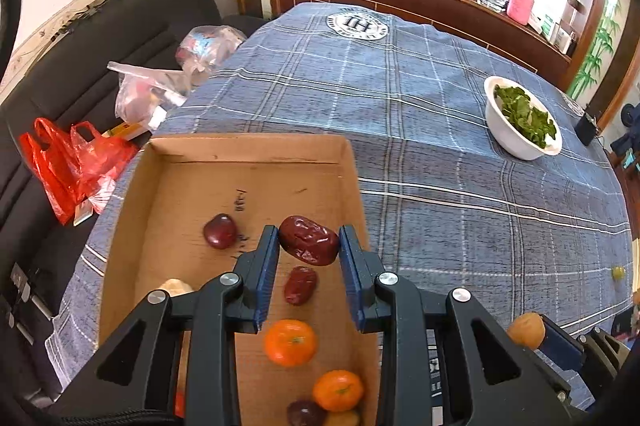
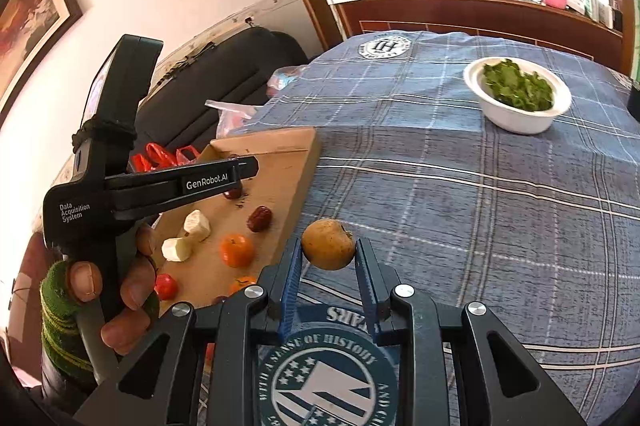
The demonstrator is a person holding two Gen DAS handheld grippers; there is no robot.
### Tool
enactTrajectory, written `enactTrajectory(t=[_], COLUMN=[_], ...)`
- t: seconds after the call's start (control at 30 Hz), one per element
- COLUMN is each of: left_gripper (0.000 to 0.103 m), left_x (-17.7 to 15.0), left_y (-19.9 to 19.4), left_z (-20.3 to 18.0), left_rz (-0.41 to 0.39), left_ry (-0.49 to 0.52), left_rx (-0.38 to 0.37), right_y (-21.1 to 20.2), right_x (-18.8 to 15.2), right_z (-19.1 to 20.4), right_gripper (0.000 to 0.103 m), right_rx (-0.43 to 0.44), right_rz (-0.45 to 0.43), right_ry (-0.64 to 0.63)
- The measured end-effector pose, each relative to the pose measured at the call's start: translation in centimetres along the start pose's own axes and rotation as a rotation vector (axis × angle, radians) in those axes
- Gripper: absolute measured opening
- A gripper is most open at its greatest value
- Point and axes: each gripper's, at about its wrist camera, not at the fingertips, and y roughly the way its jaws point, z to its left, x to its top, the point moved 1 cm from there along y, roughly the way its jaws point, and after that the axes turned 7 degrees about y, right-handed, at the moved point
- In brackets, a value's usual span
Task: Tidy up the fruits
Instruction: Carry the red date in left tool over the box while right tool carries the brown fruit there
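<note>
A shallow cardboard tray (image 1: 248,146) lies on the blue plaid tablecloth. It holds a dark plum (image 1: 219,231), a red date (image 1: 300,285), two oranges (image 1: 291,342), pale fruit pieces (image 2: 196,225) and a small red fruit (image 2: 165,286). My left gripper (image 1: 309,240) is shut on a large wrinkled red date (image 1: 309,240) and holds it above the tray. My right gripper (image 2: 329,246) is shut on a tan round fruit (image 2: 329,244), just right of the tray's edge (image 2: 308,162); this fruit also shows in the left wrist view (image 1: 526,334).
A white bowl of green leaves (image 1: 520,118) stands at the table's far right. A small green fruit (image 1: 618,272) lies near the right edge. Red and clear plastic bags (image 1: 76,162) lie on the dark sofa at the left. A wooden counter runs behind.
</note>
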Motion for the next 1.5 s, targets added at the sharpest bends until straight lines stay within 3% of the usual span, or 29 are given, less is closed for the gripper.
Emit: enactTrajectory(t=[0.97, 1.5], left_gripper=[0.028, 0.028], left_x=[0.0, 0.9], left_y=[2.1, 8.2], left_z=[9.1, 10.5], left_rz=[0.043, 0.175], left_ry=[-0.125, -0.173], left_rx=[0.041, 0.081], right_y=[7.2, 16.4], right_x=[3.6, 5.4], right_z=[7.1, 8.6], right_gripper=[0.027, 0.027], right_rx=[0.074, 0.005], right_rz=[0.072, 0.194], right_ry=[-0.083, -0.132])
